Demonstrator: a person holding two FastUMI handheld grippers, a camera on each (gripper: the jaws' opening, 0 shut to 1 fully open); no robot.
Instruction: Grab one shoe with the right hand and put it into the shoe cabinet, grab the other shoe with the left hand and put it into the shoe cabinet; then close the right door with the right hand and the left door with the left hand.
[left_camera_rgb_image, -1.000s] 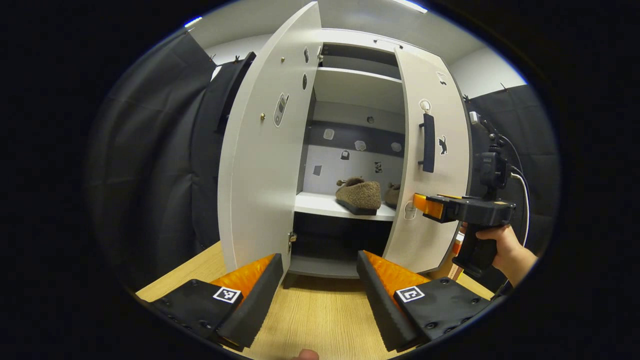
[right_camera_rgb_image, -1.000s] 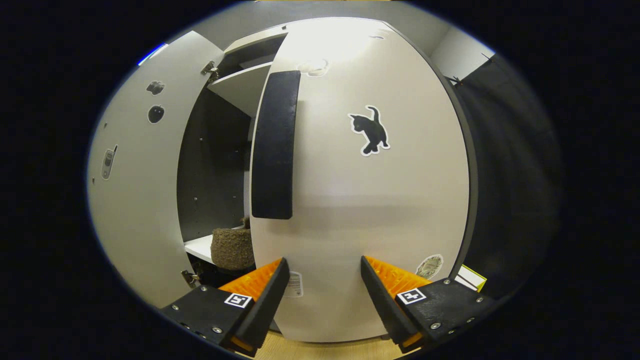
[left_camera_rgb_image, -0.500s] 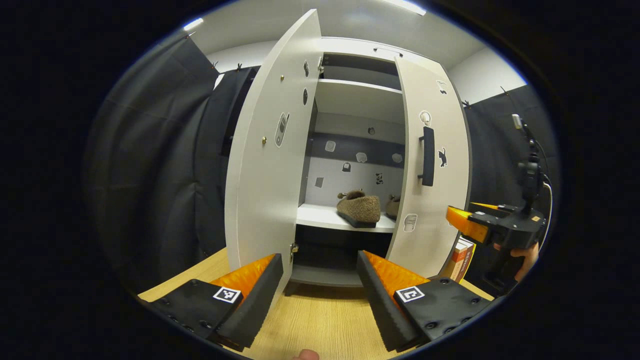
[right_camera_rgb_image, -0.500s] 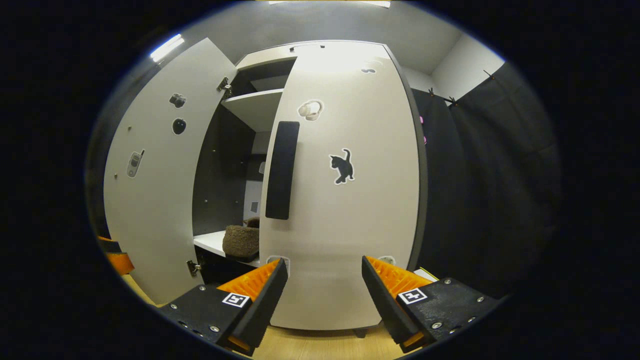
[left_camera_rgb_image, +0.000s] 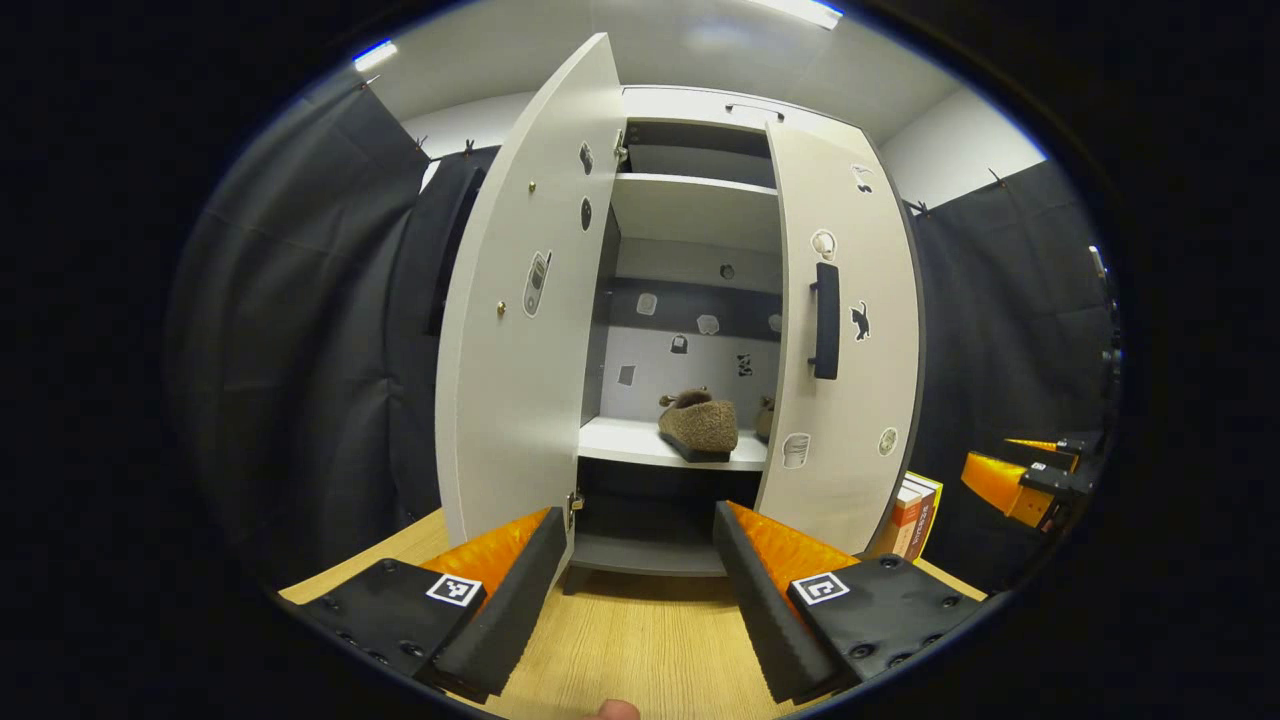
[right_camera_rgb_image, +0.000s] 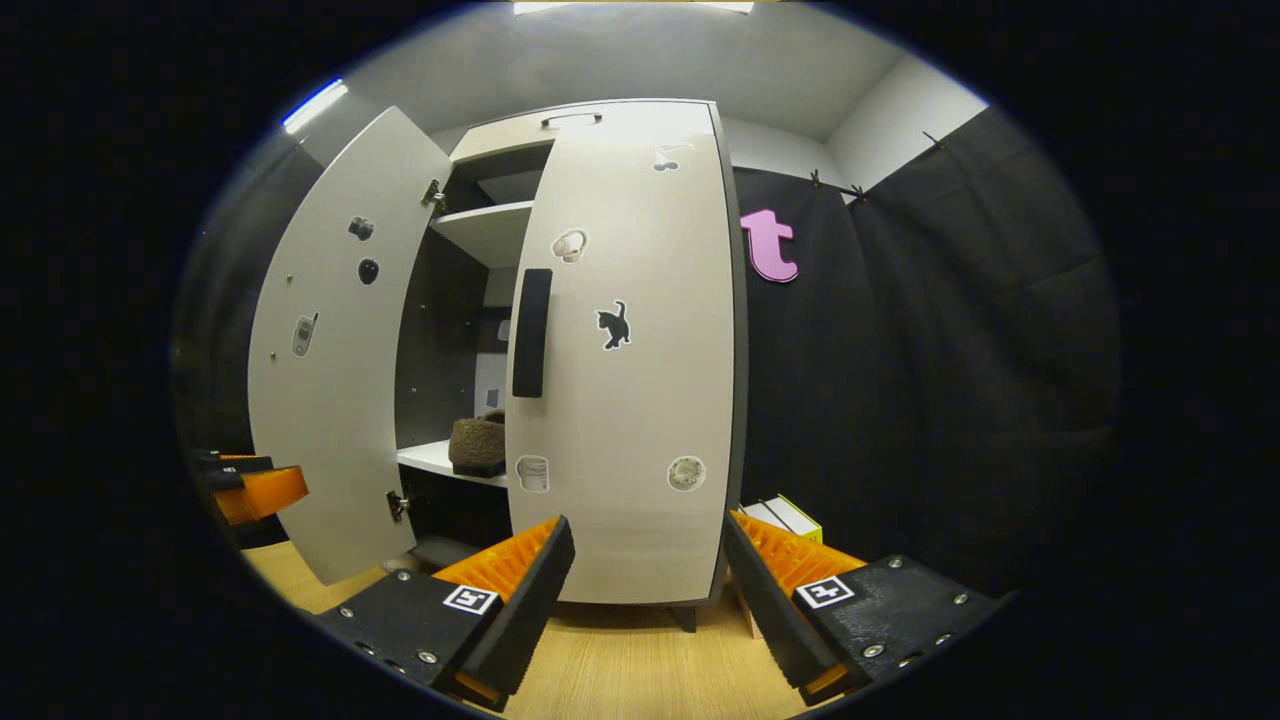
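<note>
A white shoe cabinet (left_camera_rgb_image: 700, 100) stands on the wooden floor. Its left door (left_camera_rgb_image: 510, 320) swings wide open, while the right door (left_camera_rgb_image: 850, 330) with a dark handle (left_camera_rgb_image: 825, 320) is nearly closed. A fuzzy brown shoe (left_camera_rgb_image: 698, 422) rests on the middle shelf, and a second shoe (left_camera_rgb_image: 764, 418) peeks from behind the right door. My left gripper (left_camera_rgb_image: 640, 580) is open, low in front of the cabinet gap. My right gripper (right_camera_rgb_image: 645, 590) is open, back from the right door (right_camera_rgb_image: 625, 350). The brown shoe (right_camera_rgb_image: 477, 445) shows through the gap. The left gripper (right_camera_rgb_image: 250, 490) appears at the left edge.
Books (left_camera_rgb_image: 912, 515) stand on the floor to the right of the cabinet, seen as a box-like stack (right_camera_rgb_image: 785, 515) in the right gripper view. Black cloth walls surround the booth. The wooden floor (left_camera_rgb_image: 640, 640) lies before the cabinet. The right gripper (left_camera_rgb_image: 1030, 480) sits at the far right.
The right gripper has drawn back from the right door, which has swung nearly closed. The left gripper has backed off slightly; the cabinet looks smaller in both views.
</note>
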